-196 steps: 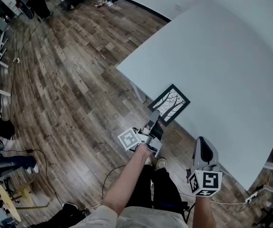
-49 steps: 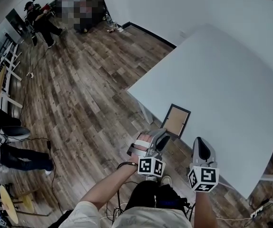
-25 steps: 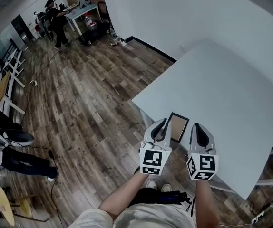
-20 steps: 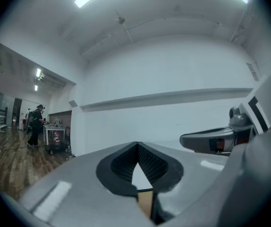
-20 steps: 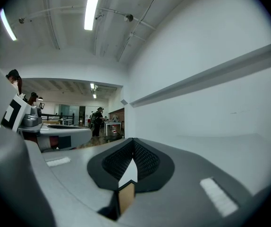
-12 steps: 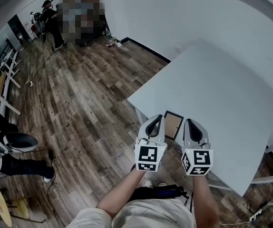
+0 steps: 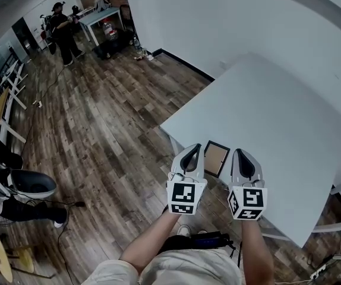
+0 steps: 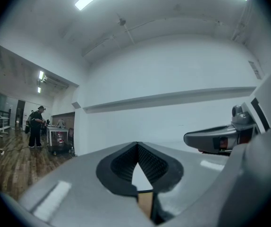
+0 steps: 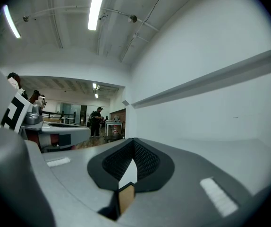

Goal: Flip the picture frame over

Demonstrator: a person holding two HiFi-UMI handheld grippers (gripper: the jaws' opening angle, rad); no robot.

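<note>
The frame (image 7: 216, 158) lies brown back up, close to the table (image 7: 277, 100) edge. If I bump it, it could slide off onto the floor (image 7: 111, 117). It sits between my left gripper (image 7: 193, 151) and right gripper (image 7: 242, 157). Both are closed tight and hold nothing.

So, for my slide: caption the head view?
Picture frame, brown back up, at the table edge between left gripper and right gripper.

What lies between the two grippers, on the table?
The picture frame, brown backing up, lies near the table edge between the left gripper and the right gripper; the head view shows this.
</note>
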